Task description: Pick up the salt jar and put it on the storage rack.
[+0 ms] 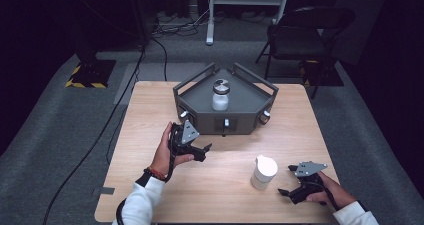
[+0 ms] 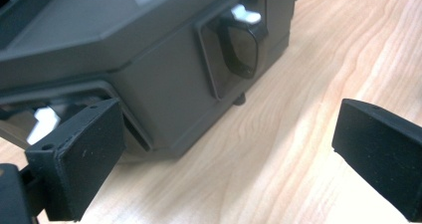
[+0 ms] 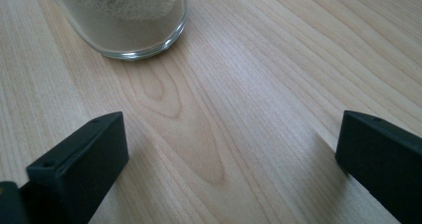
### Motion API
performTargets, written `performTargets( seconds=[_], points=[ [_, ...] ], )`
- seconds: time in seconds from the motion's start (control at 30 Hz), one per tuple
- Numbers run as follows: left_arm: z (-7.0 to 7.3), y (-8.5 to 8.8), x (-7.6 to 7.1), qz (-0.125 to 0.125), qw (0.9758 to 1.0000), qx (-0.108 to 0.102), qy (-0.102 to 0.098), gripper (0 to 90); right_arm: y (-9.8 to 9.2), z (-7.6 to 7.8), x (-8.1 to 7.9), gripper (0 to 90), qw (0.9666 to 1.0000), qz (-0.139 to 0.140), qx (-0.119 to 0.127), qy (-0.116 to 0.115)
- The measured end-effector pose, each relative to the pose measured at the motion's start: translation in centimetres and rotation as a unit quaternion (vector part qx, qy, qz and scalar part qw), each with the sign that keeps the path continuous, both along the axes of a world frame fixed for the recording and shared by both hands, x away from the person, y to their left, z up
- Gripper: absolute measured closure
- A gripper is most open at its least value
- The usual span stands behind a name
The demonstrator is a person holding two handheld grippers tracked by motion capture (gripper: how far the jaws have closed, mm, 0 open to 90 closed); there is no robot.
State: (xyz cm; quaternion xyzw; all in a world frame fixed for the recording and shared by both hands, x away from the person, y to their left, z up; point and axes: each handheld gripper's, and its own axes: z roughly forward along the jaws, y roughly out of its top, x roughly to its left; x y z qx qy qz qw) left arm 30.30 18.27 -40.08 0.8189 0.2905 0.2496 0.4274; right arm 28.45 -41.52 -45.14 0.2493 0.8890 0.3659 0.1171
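A dark grey angular stand [image 1: 245, 116] sits at the back middle of the table, with white-tipped knobs on its front faces. A glass jar with a metal lid [image 1: 220, 95] stands upright on its top. My left gripper [image 1: 204, 151] is open at the stand's front left corner, holding nothing. In the left gripper view its jaws [image 2: 229, 134] are spread wide, facing the stand's side and a recessed dark knob [image 2: 241, 42]. A white-capped jar of pale powder [image 1: 263, 172] stands at front right. My right gripper [image 1: 286, 180] is open just right of it, apart from it; the jar's base [image 3: 127, 25] lies ahead-left of its jaws [image 3: 231, 144].
The wooden table [image 1: 150, 135] has bare room on its left half and between the two grippers. A folding chair [image 1: 305, 35] and a white frame stand on the carpet behind the table. Cables run along the floor at the left.
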Motion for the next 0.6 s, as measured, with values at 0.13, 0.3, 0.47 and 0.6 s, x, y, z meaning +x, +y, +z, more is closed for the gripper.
performTargets(
  seconds=[0.13, 0.3, 0.47, 0.6],
  points=[
    [-0.4, -0.1, -0.4, -0.003, 0.9999, 0.009, 0.005, 0.3, 0.0, 0.0, 0.0, 0.0, 1.0000, 0.000, 0.000, 0.000],
    [-0.8, 0.2, -0.8, -0.003, 0.9998, 0.010, 0.016, 0.3, 0.0, 0.0, 0.0, 0.0, 1.0000, 0.000, 0.000, 0.000],
    [-1.1, 0.4, -1.0, -0.004, 0.9994, 0.022, 0.027, 0.3, 0.0, 0.0, 0.0, 0.0, 1.0000, 0.001, 0.000, 0.000],
    [-1.3, 0.7, -1.2, -0.003, 0.9991, 0.025, 0.034, 0.3, 0.0, 0.0, 0.0, 0.0, 1.0000, 0.001, 0.000, 0.000]
  ],
)
